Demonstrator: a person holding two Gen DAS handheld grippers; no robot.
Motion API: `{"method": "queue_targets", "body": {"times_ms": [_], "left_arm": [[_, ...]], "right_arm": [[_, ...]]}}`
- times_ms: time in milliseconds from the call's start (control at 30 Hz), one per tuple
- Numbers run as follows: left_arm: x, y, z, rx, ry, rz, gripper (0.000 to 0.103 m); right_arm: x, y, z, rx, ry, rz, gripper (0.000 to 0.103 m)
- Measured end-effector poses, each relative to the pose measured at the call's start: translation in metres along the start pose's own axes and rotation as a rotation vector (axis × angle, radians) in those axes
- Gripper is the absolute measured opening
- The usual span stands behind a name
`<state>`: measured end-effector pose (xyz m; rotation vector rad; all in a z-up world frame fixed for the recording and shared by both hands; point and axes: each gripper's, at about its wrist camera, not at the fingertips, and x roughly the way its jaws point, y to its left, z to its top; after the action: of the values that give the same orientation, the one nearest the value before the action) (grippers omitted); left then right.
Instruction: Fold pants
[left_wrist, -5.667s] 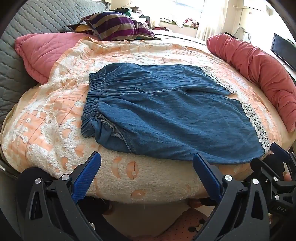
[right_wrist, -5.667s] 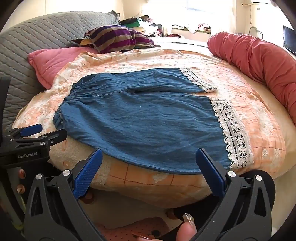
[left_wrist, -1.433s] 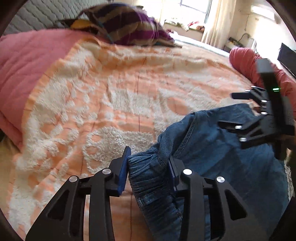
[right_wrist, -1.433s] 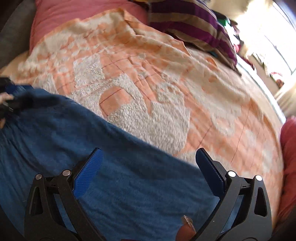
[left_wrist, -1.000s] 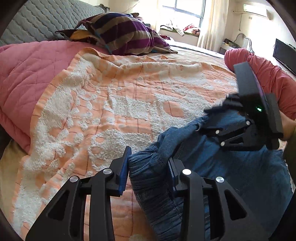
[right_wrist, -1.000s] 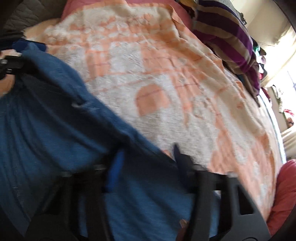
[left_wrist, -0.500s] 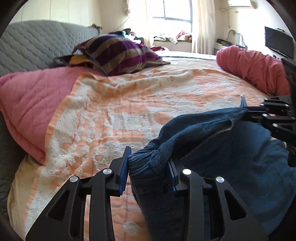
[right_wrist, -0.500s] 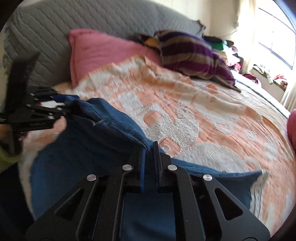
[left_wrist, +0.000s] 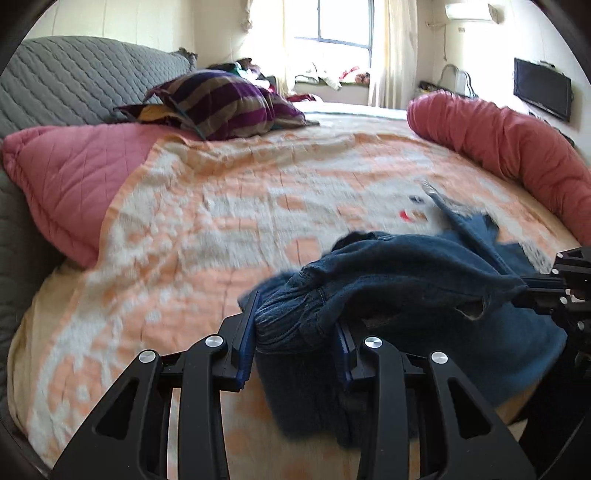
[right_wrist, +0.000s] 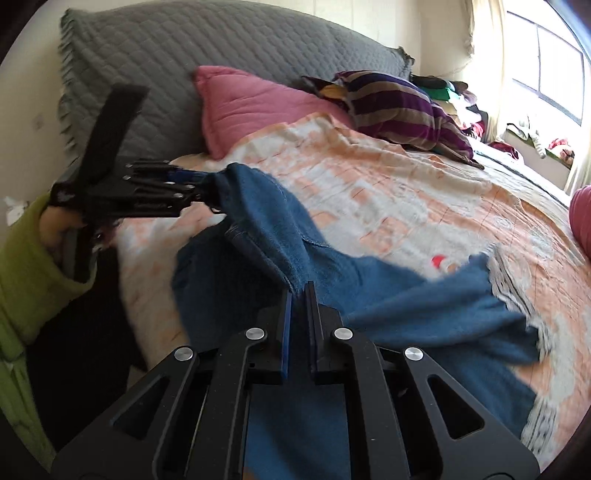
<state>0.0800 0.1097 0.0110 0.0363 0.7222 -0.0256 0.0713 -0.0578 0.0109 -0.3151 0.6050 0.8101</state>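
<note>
The blue denim pants (left_wrist: 424, 280) with white lace hems hang lifted over the near edge of the bed. My left gripper (left_wrist: 295, 325) is shut on the bunched elastic waistband. It also shows in the right wrist view (right_wrist: 192, 184), gripping a waist corner of the pants (right_wrist: 332, 280). My right gripper (right_wrist: 299, 295) is shut on the waistband edge. It also shows in the left wrist view (left_wrist: 524, 291) at the far right. The legs trail on the blanket, with a lace hem (right_wrist: 513, 284) at the right.
The orange-and-white blanket (left_wrist: 221, 229) covers the round bed. A pink quilted pillow (left_wrist: 74, 177) and a striped purple pillow (left_wrist: 218, 103) lie at the head by the grey headboard (right_wrist: 166, 66). A red bolster (left_wrist: 498, 147) runs along the right side.
Both grippers have lifted the waistband higher and drawn it toward the near edge. The pants are blurred with motion and the legs have dragged across the blanket. A small red item now shows on the blanket.
</note>
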Motion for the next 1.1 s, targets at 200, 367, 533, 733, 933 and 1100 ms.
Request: {"method": "queue_targets", "body": {"times_ms": [200, 367, 533, 733, 933, 1100], "left_arm": [[0.001, -0.008, -0.021, 0.048, 0.091, 0.014, 0.036], [0.000, -0.004, -0.032, 0.031, 0.145, 0.028, 0.040], [-0.005, 0.007, -0.040, -0.028, 0.193, 0.010, 0.049], [-0.032, 0.019, -0.052, -0.090, 0.205, 0.024, 0.047], [-0.057, 0.002, -0.021, -0.153, 0.089, -0.106, 0.046], [-0.013, -0.039, -0.013, -0.125, 0.167, -0.205, 0.046]], "right_arm": [[-0.003, 0.026, -0.030, -0.031, 0.048, 0.029, 0.003], [0.001, 0.034, -0.034, -0.048, 0.063, 0.047, 0.003], [0.011, 0.036, -0.041, -0.023, 0.107, 0.092, 0.003], [0.011, 0.037, -0.049, -0.012, 0.113, 0.111, 0.003], [0.010, 0.037, -0.051, -0.015, 0.107, 0.123, 0.003], [0.006, 0.041, -0.052, -0.018, 0.121, 0.131, 0.007]]}}
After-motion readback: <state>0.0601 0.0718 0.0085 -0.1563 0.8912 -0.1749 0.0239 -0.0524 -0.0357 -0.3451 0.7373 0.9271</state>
